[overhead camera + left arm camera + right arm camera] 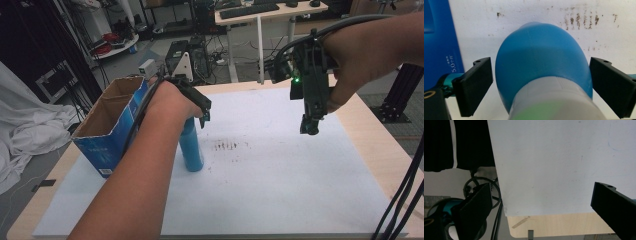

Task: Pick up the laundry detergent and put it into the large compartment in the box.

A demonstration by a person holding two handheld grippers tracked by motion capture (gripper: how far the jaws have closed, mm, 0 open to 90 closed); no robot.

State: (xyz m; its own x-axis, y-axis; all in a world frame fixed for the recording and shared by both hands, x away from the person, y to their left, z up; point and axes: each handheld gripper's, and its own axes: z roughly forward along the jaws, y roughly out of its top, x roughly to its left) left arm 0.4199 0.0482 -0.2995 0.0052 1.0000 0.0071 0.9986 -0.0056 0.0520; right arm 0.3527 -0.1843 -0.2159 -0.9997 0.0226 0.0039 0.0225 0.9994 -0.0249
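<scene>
Blue bottle [541,60] straddled by left hand-held gripper [541,82], jaws spread, contact not discernible; bottle top hidden by hand. Right hand-held gripper [309,127] released, raised over bare white sheet [280,170]; open box [112,125] beside bottle.

A white sheet [280,190] with dark smudges [226,145] covers the wooden table [372,135].
</scene>
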